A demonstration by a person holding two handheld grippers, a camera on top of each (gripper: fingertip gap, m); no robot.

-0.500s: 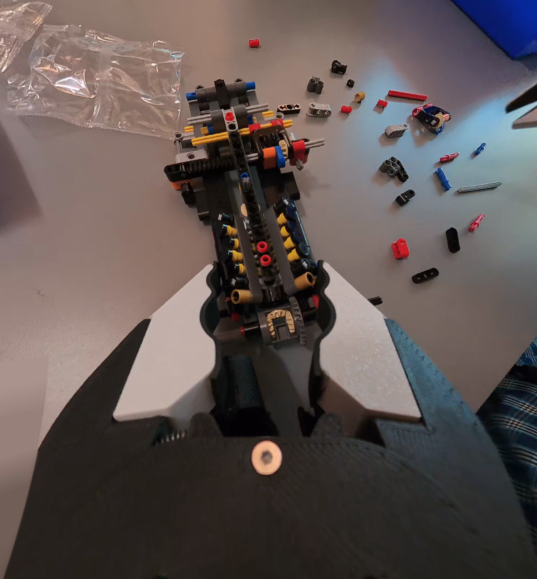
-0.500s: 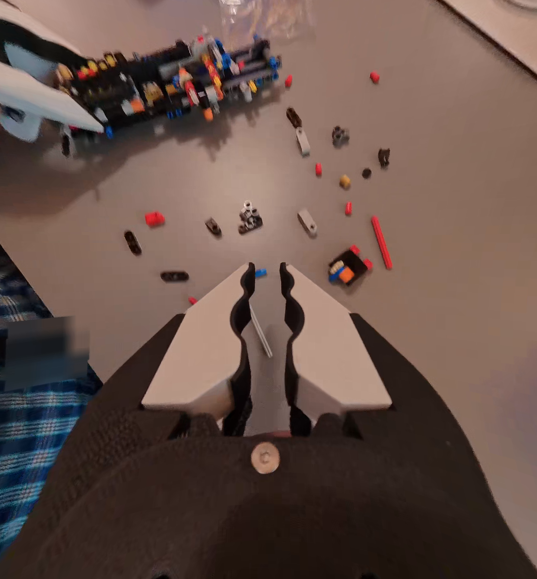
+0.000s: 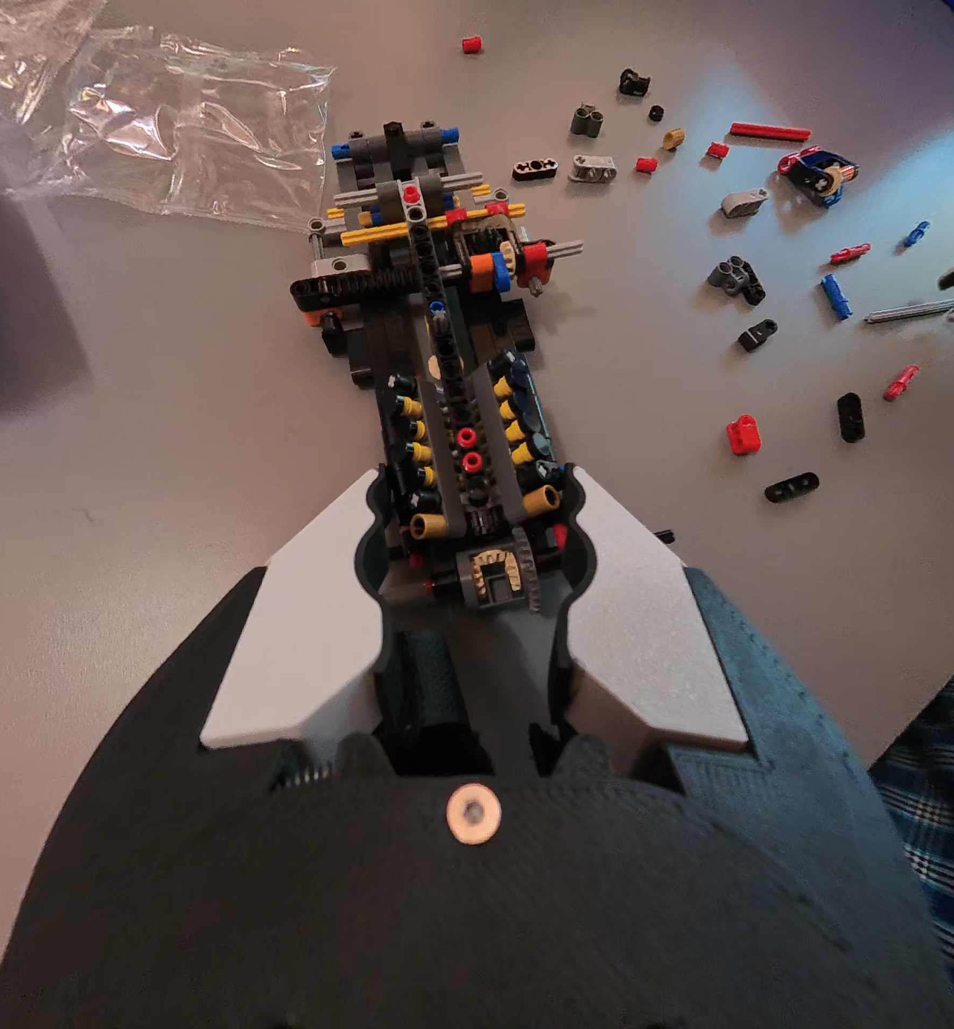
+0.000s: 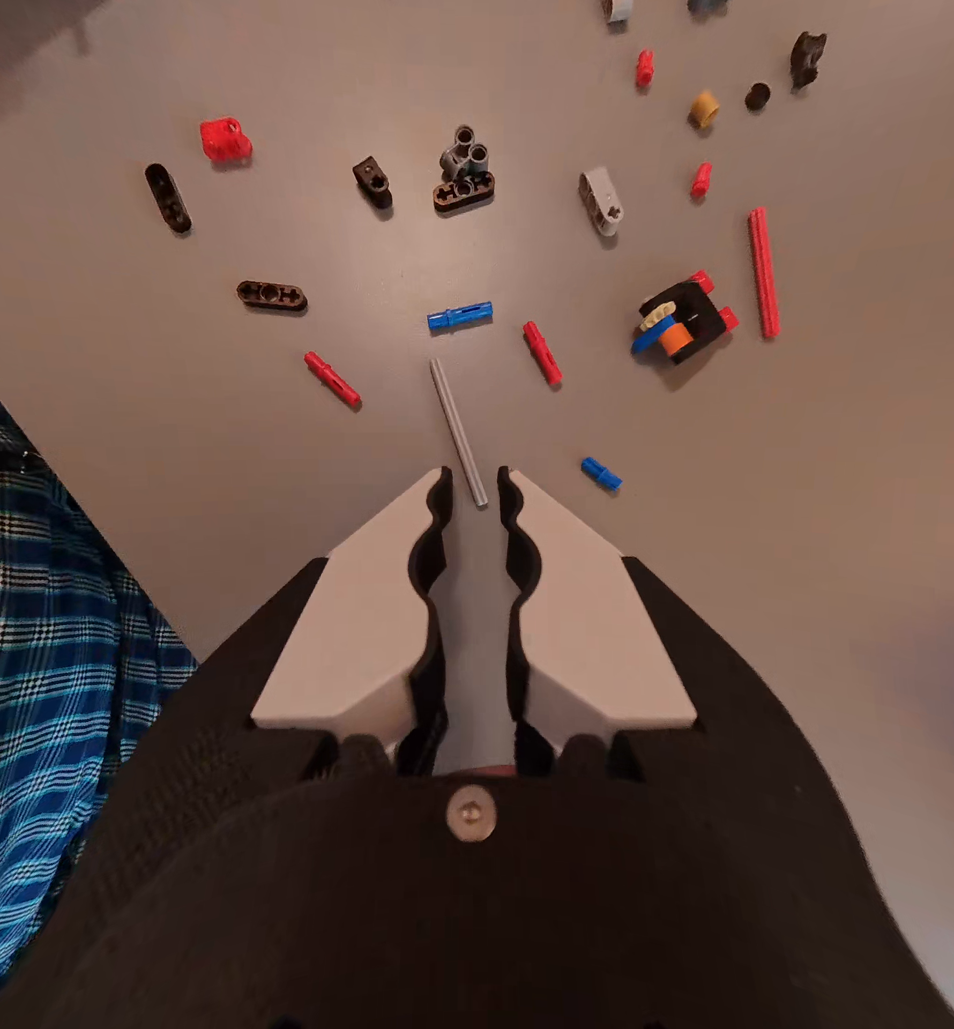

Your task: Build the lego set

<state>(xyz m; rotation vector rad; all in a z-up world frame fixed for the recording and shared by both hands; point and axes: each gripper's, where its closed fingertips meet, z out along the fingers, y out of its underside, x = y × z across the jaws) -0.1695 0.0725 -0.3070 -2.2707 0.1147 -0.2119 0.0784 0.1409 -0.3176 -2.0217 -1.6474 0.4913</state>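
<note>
grey plastic is what the right tool (image 4: 475,473) is lined up on: a thin grey axle (image 4: 457,431) lies flat on the tabletop (image 4: 881,445), and its near end sits right at the gap between the two tips. the jaws stand apart with a narrow gap and nothing in them, so that tool is released. whether the tips already touch the tabletop i cannot tell.

the left tool (image 3: 475,484) is clenched on the near end of the model (image 3: 452,356), a long half-built chassis with yellow pins along both sides, red bushes down the middle and a geared block at the near end. the model points away from the tool, its far end beside a clear bag (image 3: 146,117). it seems to rest on the tabletop, though that is not certain from this angle.

loose parts lie scattered to the right of the model: a blue pin (image 4: 460,317) just beyond the axle's far end, a red pin (image 4: 542,352) to one side, a long red axle (image 4: 764,273), and a small sub-assembly (image 4: 681,320) in black, orange and blue.

the step in hand looks like fetching the next part, most likely the grey axle, while the left tool steadies the model. the next move calls for bringing the tips down either side of the axle and closing across its width. it is thin, smooth and lying flat, so it may roll or skid out unless the jaws close squarely on it.
</note>
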